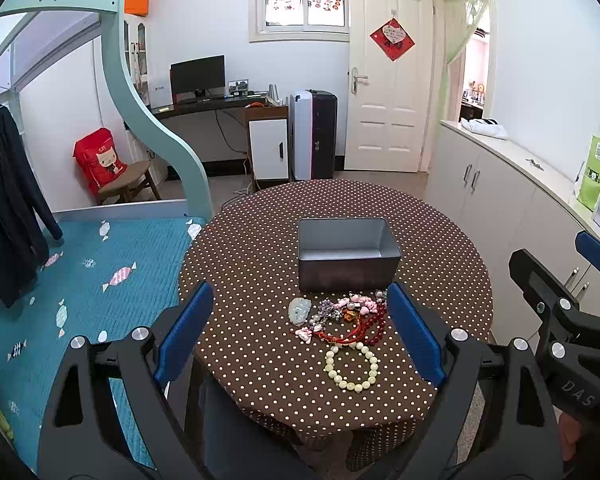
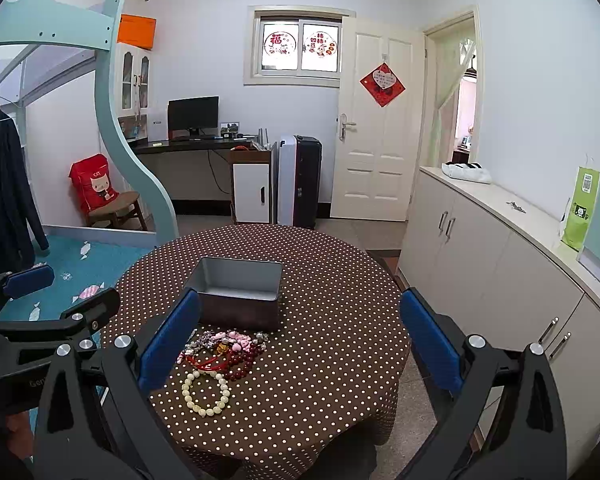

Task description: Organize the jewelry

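Observation:
A grey metal box (image 1: 348, 254), open and empty, stands on the round brown polka-dot table (image 1: 260, 248); it also shows in the right wrist view (image 2: 238, 294). In front of it lies a jewelry pile (image 1: 340, 316) (image 2: 224, 350): a cream bead bracelet (image 1: 352, 366) (image 2: 206, 392), dark red beads (image 1: 374, 326), pink charms (image 1: 354, 304) and a pale jade pendant (image 1: 299, 311). My left gripper (image 1: 300, 328) is open and empty, held above the table's near edge before the pile. My right gripper (image 2: 300, 336) is open and empty, to the right of the pile.
A bed with a blue quilt (image 1: 80, 280) lies left of the table. White cabinets (image 2: 500, 256) run along the right wall. A desk with a monitor (image 1: 198, 76), a suitcase (image 1: 320, 132) and a white door (image 1: 384, 80) stand at the back.

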Demonstrator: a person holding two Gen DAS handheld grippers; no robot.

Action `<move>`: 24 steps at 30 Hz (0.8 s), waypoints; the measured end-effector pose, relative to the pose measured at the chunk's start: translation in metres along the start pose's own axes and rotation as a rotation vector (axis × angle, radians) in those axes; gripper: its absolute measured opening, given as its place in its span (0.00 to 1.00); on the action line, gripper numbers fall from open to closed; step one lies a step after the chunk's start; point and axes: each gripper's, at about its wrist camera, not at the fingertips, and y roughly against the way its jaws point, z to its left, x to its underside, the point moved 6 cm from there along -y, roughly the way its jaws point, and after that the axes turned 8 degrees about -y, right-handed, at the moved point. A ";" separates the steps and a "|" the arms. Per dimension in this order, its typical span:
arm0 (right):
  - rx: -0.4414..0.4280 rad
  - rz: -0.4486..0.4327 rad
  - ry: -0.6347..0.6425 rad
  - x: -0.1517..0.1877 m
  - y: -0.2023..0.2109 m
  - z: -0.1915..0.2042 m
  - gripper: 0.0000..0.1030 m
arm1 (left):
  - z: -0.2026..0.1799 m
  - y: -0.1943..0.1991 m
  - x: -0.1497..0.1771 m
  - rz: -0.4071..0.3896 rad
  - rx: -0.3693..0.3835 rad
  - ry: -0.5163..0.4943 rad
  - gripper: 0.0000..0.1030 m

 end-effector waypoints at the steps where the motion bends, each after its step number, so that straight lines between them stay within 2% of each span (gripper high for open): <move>1: -0.001 0.000 -0.001 0.000 0.000 0.000 0.93 | 0.000 0.000 0.000 0.000 0.000 0.000 0.86; 24: -0.016 0.013 -0.014 -0.003 -0.001 0.000 0.93 | 0.001 0.001 -0.002 0.003 0.000 -0.004 0.86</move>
